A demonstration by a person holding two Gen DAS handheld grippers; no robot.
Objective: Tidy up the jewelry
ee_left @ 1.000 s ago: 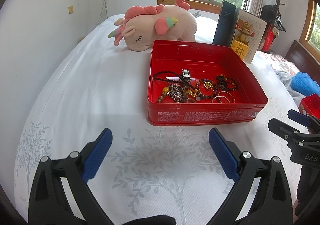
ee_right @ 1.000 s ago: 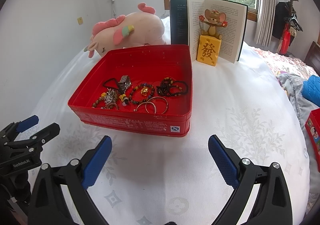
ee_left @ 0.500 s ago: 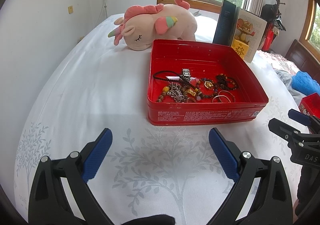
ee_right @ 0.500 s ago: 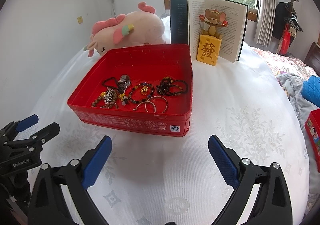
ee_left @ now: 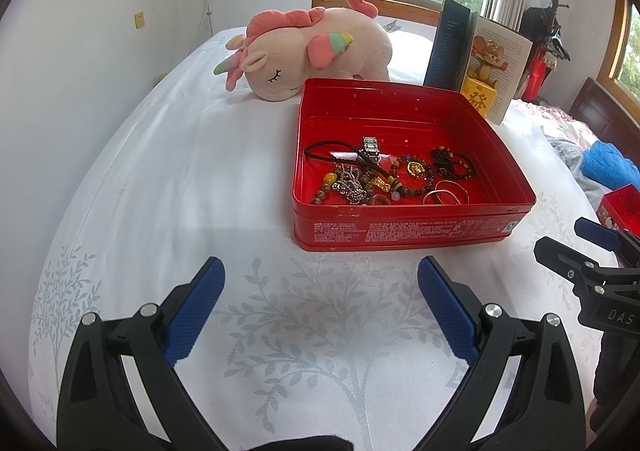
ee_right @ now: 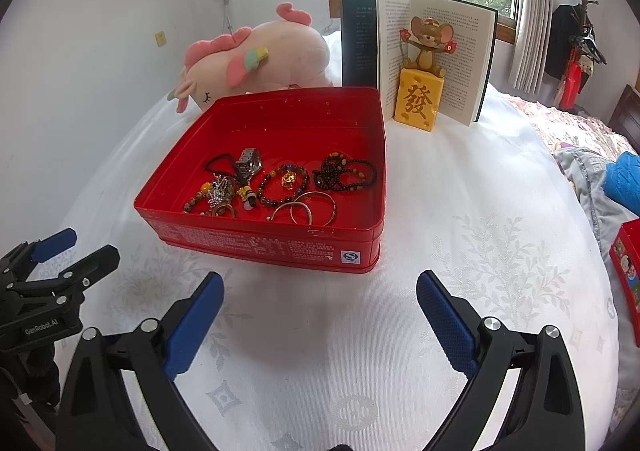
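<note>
Left tool (ee_left: 320, 291): we see both blue-padded fingers spread wide, nothing between them, poised over the white bedsheet (ee_left: 160, 179) just short of the red tin (ee_left: 400, 225).
Right tool (ee_right: 318, 309): we read the same state, fingers wide apart and holding nothing, near the tin's front wall.
Cross view: we see each tool at the edge of the other's camera, the right one at the right margin of the left view, the left one at the left margin of the right view.
Red tin: we find it open-topped and resting flat on the bed, centred ahead of both tools.
Jewelry location: we see all pieces lying inside the tin, gathered toward its near half.
Dark bead bracelet (ee_right: 346, 173): we place it toward the right side of the tin floor.
Gold pendant bracelet (ee_right: 286, 185): we place it mid-floor, just beside the dark beads.
Metal bangles (ee_right: 306, 209): we see them overlapping, closest to the front wall.
Metal watch (ee_right: 248, 161): we see it lying over a black cord, left of centre.
Silver chain (ee_left: 352, 183): we see it bunched among amber beads at the left.
Plush unicorn (ee_left: 312, 47): we see it lying behind the tin.
Open book (ee_right: 424, 51): we see it upright behind the tin, a mouse figurine (ee_right: 422, 85) standing before it.
</note>
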